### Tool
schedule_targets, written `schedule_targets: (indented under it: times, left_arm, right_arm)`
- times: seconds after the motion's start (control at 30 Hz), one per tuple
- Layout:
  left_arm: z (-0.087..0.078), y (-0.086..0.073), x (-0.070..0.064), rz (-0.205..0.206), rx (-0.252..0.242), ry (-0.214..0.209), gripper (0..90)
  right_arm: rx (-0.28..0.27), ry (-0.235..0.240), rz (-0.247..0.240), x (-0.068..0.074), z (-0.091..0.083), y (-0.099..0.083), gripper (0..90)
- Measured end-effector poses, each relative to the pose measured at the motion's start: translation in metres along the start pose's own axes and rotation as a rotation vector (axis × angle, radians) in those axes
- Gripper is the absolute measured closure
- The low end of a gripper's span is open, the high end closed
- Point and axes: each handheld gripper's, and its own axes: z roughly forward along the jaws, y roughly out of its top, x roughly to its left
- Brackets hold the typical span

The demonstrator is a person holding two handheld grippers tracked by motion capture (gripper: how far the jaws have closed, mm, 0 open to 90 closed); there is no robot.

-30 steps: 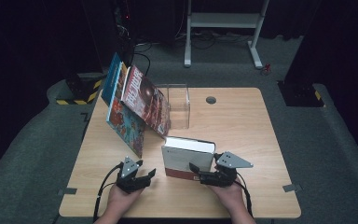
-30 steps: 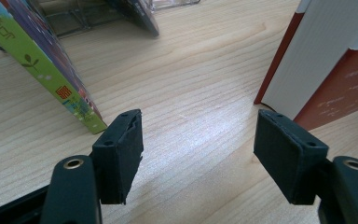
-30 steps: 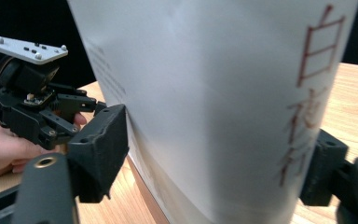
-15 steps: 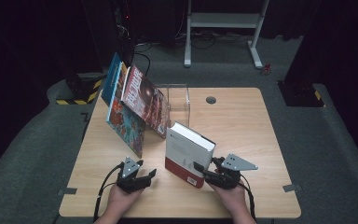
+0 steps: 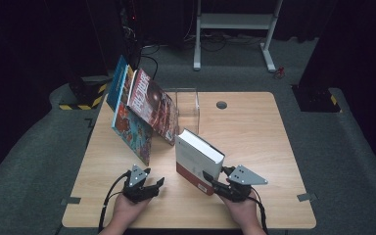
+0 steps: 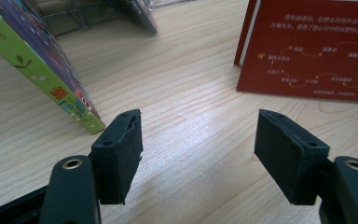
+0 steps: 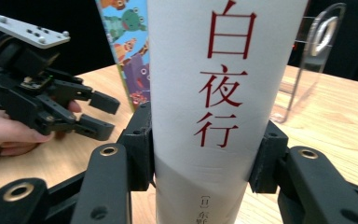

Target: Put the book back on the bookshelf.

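Note:
A thick white book [image 5: 196, 157] with a dark red lower cover [image 6: 307, 51] stands tilted on the wooden table [image 5: 254, 127]. My right gripper [image 5: 214, 185] is shut on its white spine [image 7: 214, 93], which bears red characters, one jaw on each side. To its left my left gripper [image 5: 155, 185] rests low over the table, open, with bare wood between its jaws [image 6: 198, 154]. In the right gripper view the left gripper [image 7: 95, 114] is held in a hand at the left.
Several colourful picture books [image 5: 142, 110] lean against a clear acrylic stand [image 5: 188, 105] at the back left of the table; one's green edge [image 6: 42, 79] reaches close to my left gripper. A round hole [image 5: 221, 105] sits at the back.
The right gripper has tipped the white book up from lying flat to standing tilted on its edge. The left gripper has stayed put.

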Motion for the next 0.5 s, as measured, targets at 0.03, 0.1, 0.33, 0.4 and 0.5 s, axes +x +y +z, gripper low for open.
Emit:
schedule_targets:
  times: [0.03,0.1,0.33,0.4,0.5]
  left_arm:
    - [0.000,0.000,0.000,-0.001,0.001,0.000,32.5]
    - [0.000,0.000,0.000,0.007,0.003,0.003,32.5]
    - [0.001,0.000,0.000,0.006,0.006,0.003,32.6]
    - [0.001,0.000,0.000,0.009,0.008,0.003,32.6]
    - [0.001,0.000,-0.002,0.006,0.010,0.007,32.6]
  right_arm:
    - [-0.004,-0.013,0.000,0.000,-0.001,0.000,52.6]
    - [-0.005,-0.037,0.001,0.000,-0.003,-0.001,52.8]
    - [-0.010,-0.111,0.000,-0.001,-0.009,-0.003,53.0]
    - [-0.010,-0.128,0.003,-0.002,-0.010,-0.003,53.0]
    - [-0.010,-0.144,0.005,-0.004,-0.012,-0.003,53.0]
